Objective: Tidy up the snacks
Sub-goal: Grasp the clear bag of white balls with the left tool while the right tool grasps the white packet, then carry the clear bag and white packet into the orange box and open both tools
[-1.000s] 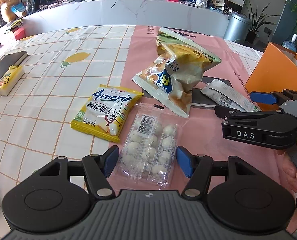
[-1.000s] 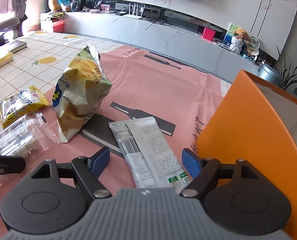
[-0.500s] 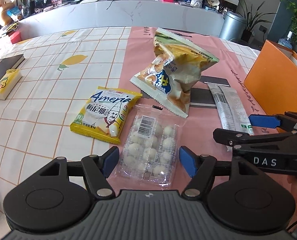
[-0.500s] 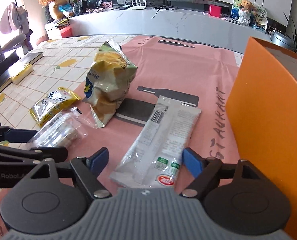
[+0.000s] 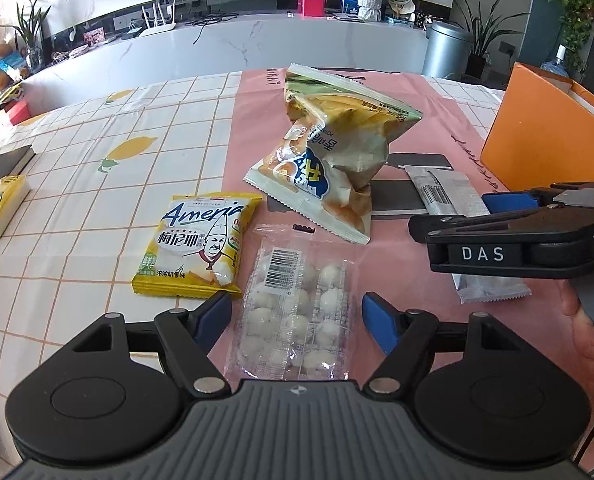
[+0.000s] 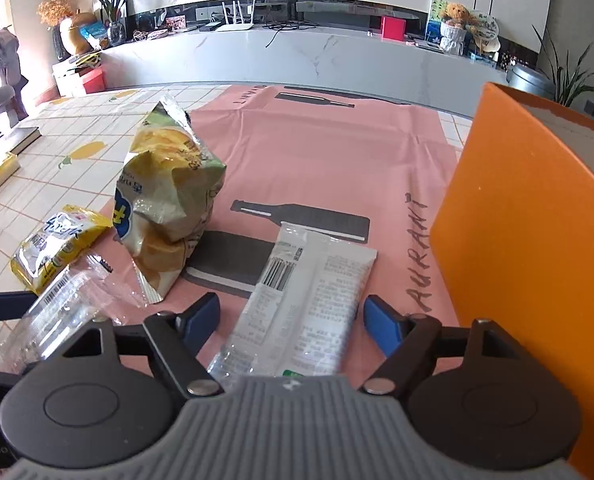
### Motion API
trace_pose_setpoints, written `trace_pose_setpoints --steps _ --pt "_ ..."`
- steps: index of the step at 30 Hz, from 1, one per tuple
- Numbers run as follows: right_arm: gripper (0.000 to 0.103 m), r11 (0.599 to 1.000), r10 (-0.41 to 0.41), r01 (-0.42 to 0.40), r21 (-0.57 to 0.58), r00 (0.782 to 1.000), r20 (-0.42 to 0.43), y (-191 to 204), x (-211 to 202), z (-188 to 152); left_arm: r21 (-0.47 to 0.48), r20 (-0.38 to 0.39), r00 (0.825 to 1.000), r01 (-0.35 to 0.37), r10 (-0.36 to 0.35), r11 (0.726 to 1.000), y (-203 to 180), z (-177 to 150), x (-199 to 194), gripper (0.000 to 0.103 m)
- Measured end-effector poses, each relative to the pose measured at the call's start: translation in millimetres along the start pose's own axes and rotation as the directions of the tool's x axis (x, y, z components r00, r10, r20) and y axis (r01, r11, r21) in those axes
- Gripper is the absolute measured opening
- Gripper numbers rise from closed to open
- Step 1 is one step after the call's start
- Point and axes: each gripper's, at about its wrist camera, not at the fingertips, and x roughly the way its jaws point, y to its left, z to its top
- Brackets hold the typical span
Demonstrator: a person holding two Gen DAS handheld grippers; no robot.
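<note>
Only the left wrist view shows the tissue pack (image 5: 1, 206) — far left of the left gripper (image 5: 297, 316). Both grippers gape wide: the left flanks the clear tray of white balls (image 5: 297, 308), the right gripper (image 6: 293, 320) flanks the silver packet (image 6: 309, 296) — orange box (image 6: 529, 240) beside it, contents hidden.

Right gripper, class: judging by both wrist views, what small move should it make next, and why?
Probably close. The right gripper is open with the long white packet lying flat between its blue fingers, and the orange box stands just to its right, apparently ready to receive it.

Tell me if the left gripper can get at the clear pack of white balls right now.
Probably yes: the left gripper is open with the clear pack lying flat between its fingers, nothing on top.
</note>
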Motion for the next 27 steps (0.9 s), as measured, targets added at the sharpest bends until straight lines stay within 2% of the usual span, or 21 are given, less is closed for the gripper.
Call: trace_pose_setpoints --steps 3,7,14,20,24,27 --pt "0.058 1.000 0.004 -0.004 -0.010 1.000 0.009 0 -2 0 0.001 0.008 1.000 0.001 -0.001 1.000 -1 -1 -2 0.075" --pt "0.054 1.000 0.013 -0.013 -0.025 1.000 0.005 2 -7 -4 -0.007 0.001 1.000 -0.003 0.003 1.000 -2 -1 -4 0.069" --pt "0.051 0.999 0.029 -0.031 -0.033 0.999 -0.036 1 -24 -16 0.001 -0.027 1.000 0.008 -0.008 1.000 -8 -7 -13 0.067" --pt "0.049 0.999 0.034 -0.035 -0.005 0.995 -0.095 0 -46 -29 -0.103 -0.067 0.997 0.033 -0.040 0.994 -2 -10 -23 0.064" --pt "0.048 0.999 0.038 -0.034 0.031 0.989 -0.142 -2 -63 -40 -0.133 -0.098 0.994 0.026 -0.040 0.991 -3 -14 -31 0.063" --pt "0.048 0.996 0.052 -0.039 0.082 0.986 -0.156 -6 -81 -48 -0.159 -0.089 0.994 0.046 -0.060 0.986 -6 -18 -43 0.063"
